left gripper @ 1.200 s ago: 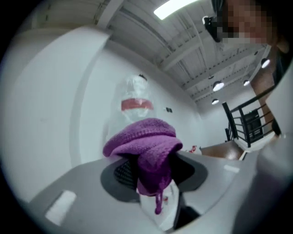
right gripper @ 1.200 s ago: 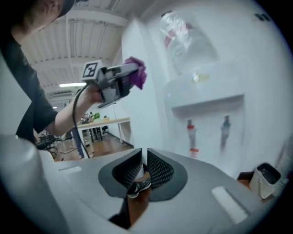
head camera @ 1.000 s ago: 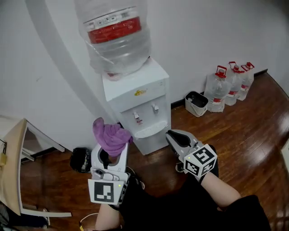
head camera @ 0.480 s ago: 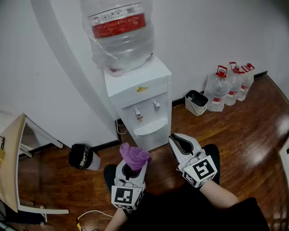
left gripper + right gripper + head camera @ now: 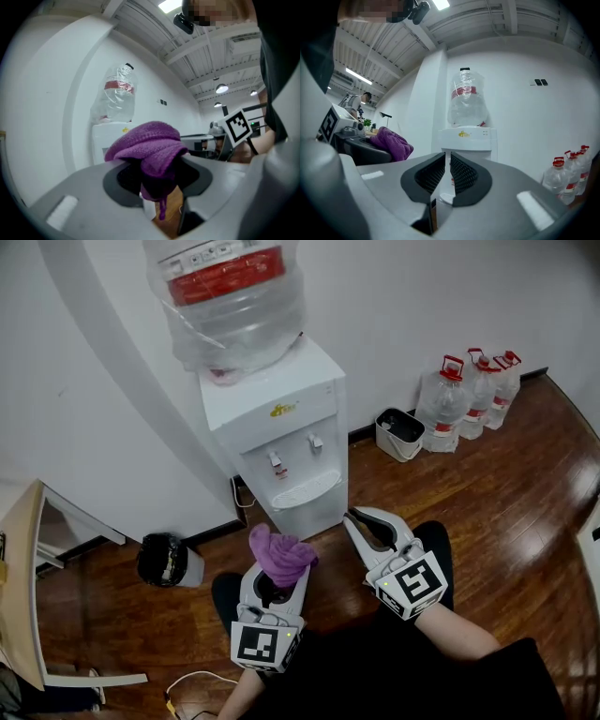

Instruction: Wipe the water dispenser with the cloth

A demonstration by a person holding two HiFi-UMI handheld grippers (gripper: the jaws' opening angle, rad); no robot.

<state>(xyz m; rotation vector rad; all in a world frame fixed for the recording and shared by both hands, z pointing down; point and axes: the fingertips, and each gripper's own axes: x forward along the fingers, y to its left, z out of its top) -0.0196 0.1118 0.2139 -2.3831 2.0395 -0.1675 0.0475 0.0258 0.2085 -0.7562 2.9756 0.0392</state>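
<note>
A white water dispenser [image 5: 281, 432] stands against the wall with a clear bottle [image 5: 230, 301] on top; it also shows in the right gripper view, dispenser [image 5: 466, 140]. My left gripper [image 5: 277, 568] is shut on a bunched purple cloth [image 5: 279, 554], held low in front of the dispenser's base and apart from it. The cloth [image 5: 150, 147] fills the jaws in the left gripper view. My right gripper [image 5: 361, 526] is shut with nothing in it, level beside the left one, near the drip tray [image 5: 305, 491].
Several water jugs [image 5: 469, 395] and a small bin [image 5: 398, 435] stand along the wall at right. A black pot-like object [image 5: 164, 561] sits on the wood floor at left, beside a pale table edge [image 5: 19, 577]. A cable [image 5: 187, 681] lies near my legs.
My left gripper with the cloth has dropped from beside the dispenser's lower front to a lower spot in front of it. The right gripper has barely shifted.
</note>
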